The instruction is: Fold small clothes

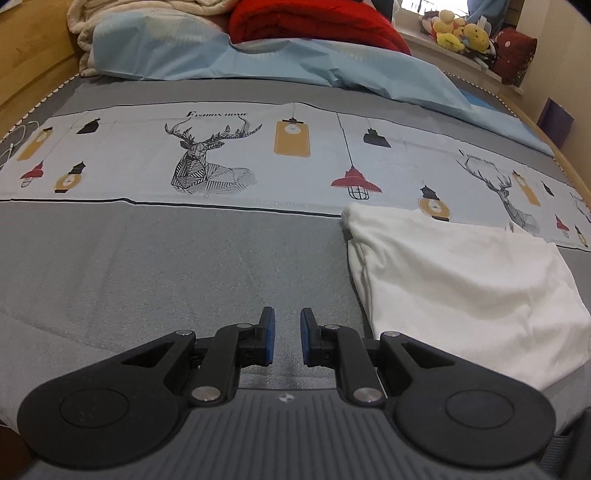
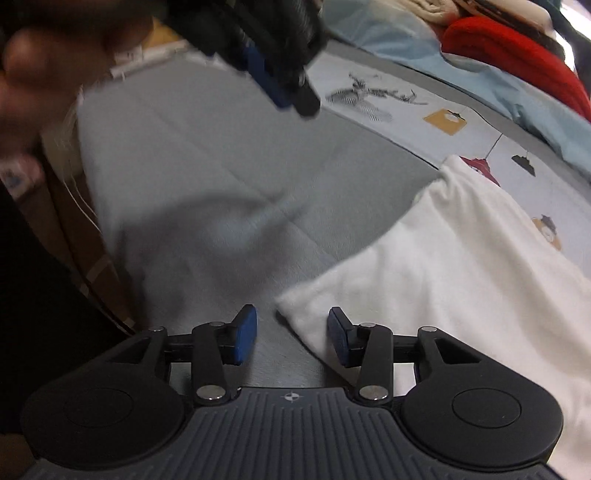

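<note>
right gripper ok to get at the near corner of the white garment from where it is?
Probably yes. The right gripper has its jaws open, and the white garment has its near corner lying flat on the bed sheet just ahead of them, nothing between.

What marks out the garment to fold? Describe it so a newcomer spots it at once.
Start at the bed, covered by a grey sheet with a pale band of printed deer and lamps. On the grey part nearest the cameras, overlapping that band's near edge, lies the white garment, folded to a rough rectangle. It is the only plain white, unprinted cloth lying out on the sheet; the red blanket and blue cover are piled far behind.
</note>
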